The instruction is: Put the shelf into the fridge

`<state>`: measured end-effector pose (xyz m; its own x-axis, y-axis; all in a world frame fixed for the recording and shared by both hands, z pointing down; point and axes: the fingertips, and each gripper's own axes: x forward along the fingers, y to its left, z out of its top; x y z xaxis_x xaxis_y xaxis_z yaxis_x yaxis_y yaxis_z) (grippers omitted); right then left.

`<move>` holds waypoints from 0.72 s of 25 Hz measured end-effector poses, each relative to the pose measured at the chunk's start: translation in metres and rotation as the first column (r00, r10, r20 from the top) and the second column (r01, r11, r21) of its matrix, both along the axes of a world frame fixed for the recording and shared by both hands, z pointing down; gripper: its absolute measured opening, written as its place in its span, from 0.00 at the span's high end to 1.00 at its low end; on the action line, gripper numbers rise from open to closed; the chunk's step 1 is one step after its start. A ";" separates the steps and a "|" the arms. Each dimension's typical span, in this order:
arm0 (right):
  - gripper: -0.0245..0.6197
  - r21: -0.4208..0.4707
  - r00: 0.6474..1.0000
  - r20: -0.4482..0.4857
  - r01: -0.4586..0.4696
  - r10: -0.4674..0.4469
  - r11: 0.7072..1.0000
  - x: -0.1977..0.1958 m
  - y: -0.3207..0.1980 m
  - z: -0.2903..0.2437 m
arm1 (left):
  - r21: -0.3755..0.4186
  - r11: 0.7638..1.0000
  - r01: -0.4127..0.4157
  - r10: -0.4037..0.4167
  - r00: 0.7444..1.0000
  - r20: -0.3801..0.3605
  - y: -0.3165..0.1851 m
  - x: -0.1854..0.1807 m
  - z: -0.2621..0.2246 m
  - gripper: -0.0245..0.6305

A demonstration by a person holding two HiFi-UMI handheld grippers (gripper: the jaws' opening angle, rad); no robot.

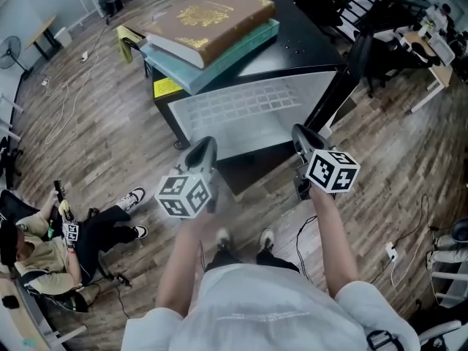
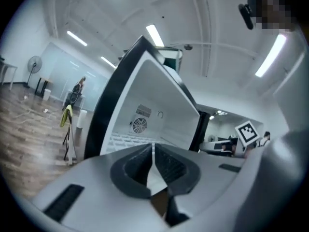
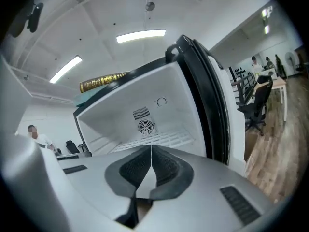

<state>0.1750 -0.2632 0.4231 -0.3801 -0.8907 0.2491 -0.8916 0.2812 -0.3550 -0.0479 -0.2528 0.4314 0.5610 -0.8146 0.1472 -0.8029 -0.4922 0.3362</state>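
Observation:
A small black fridge [image 1: 311, 46] stands open in front of me, its door [image 1: 338, 86] swung to the right. The white grid shelf [image 1: 241, 107] lies flat inside the white compartment; in the gripper views the shelf [image 2: 126, 140] [image 3: 157, 139] rests under the round fan vent [image 3: 145, 126]. My left gripper [image 1: 203, 146] [image 2: 153, 150] hangs just before the shelf's front edge, jaws shut with nothing between them. My right gripper [image 1: 301, 134] [image 3: 151, 150] is level with it at the right, also shut and empty. Neither touches the shelf.
Two large books [image 1: 208, 20] lie stacked on top of the fridge. A person [image 1: 51, 247] sits on the wooden floor at the lower left. Cables [image 1: 62, 115] trail over the floor. Desks and office chairs [image 1: 409, 39] stand at the upper right.

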 end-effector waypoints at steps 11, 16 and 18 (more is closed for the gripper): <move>0.94 0.210 0.973 -0.227 0.089 -0.040 0.974 -0.012 0.048 -0.081 | 0.237 0.945 -0.228 0.170 0.956 0.240 0.039 0.022 -0.074 0.93; 0.94 0.276 0.959 -0.279 0.131 -0.052 0.952 -0.021 0.065 -0.111 | 0.304 0.926 -0.223 0.148 0.956 0.252 0.049 0.018 -0.108 0.93; 0.94 0.299 0.953 -0.297 0.148 -0.056 0.943 -0.024 0.073 -0.123 | 0.331 0.918 -0.220 0.134 0.955 0.263 0.054 0.016 -0.119 0.93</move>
